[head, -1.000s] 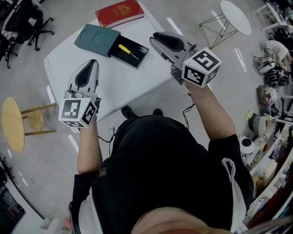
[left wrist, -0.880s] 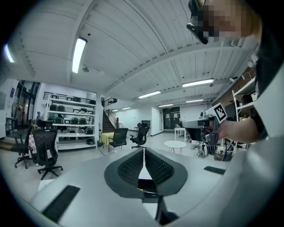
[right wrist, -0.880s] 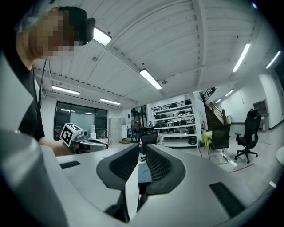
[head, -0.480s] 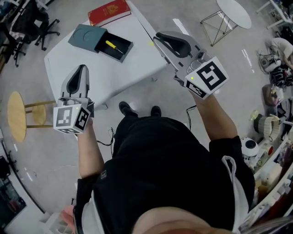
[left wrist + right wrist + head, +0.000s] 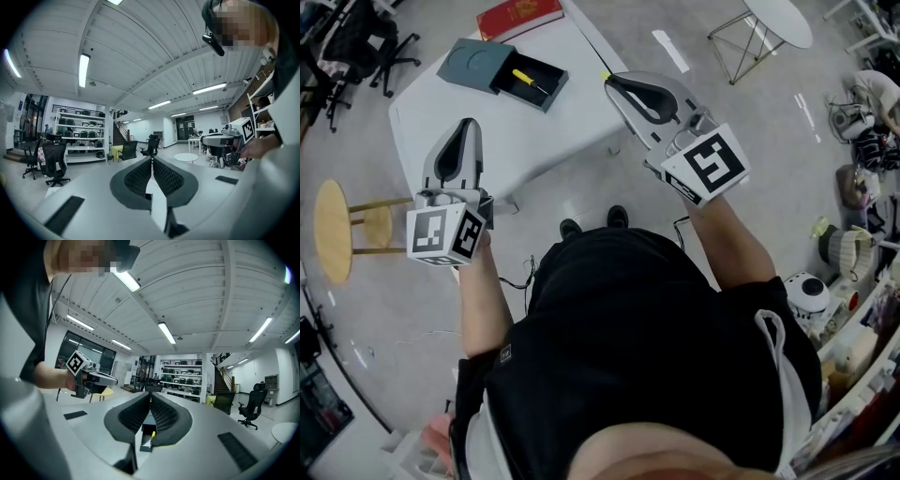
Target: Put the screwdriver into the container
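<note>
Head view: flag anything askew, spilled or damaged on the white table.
Nothing stands out. The yellow screwdriver lies inside the open black tray of the teal container, and the red book lies flat at the table's far edge.

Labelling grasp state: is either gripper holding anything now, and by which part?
Nothing is held. The left gripper and right gripper are shut and empty; the screwdriver lies in the container.
</note>
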### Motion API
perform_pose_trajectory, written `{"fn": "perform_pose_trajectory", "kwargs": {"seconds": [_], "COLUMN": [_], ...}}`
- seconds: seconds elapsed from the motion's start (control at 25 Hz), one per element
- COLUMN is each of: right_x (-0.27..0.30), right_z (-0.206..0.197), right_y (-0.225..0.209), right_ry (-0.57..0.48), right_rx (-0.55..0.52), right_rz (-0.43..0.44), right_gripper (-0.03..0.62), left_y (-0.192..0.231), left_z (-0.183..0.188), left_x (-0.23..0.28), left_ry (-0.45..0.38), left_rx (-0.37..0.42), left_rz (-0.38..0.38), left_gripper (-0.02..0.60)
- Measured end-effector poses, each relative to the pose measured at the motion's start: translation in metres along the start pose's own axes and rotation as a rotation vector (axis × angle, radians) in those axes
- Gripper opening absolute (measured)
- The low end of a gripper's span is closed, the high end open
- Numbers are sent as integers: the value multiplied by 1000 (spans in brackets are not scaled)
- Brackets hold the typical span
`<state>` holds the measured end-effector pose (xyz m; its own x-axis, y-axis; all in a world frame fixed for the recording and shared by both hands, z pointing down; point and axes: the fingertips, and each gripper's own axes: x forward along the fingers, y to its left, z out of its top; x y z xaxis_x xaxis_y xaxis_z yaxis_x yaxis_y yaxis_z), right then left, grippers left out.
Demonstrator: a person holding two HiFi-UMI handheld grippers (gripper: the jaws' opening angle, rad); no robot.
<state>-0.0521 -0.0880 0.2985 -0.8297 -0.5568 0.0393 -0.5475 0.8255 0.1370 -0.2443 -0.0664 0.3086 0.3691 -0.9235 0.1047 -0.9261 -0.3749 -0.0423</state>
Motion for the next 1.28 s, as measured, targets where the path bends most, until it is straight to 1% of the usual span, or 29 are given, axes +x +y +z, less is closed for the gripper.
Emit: {"fn": "perform_pose_trajectory", "kwargs": {"seconds": [0.16, 0.4, 0.56, 0.64, 0.8, 1.04, 1.28], "right_x": [13, 32, 39, 41, 41, 41, 43], "right_z": [1, 4, 7, 9, 15, 13, 11], "right_y": [12, 21, 23, 21, 6, -2, -5], "right_ry": [4, 5, 2, -15, -73, -77, -75], "right_rx": [9, 17, 13, 42, 151, 167, 182], "right_rz": [6, 15, 12, 10, -5, -25, -29], "right_gripper": [34, 31, 31, 31, 31, 29, 29], "left_y": [13, 45, 57, 63, 76, 88, 94], "left_z": [1, 0, -3, -7, -9, -10, -13], "left_x": [-6, -18, -21, -23, -28, -36, -37], "left_ry": [-4, -19, -26, -22, -18, -24, -17], "left_rx": [13, -3, -18, -26, -29, -29, -34], "left_rz": [-8, 16, 24, 29, 48, 72, 76], "left_gripper": [26, 26, 26, 26, 26, 26, 26]}}
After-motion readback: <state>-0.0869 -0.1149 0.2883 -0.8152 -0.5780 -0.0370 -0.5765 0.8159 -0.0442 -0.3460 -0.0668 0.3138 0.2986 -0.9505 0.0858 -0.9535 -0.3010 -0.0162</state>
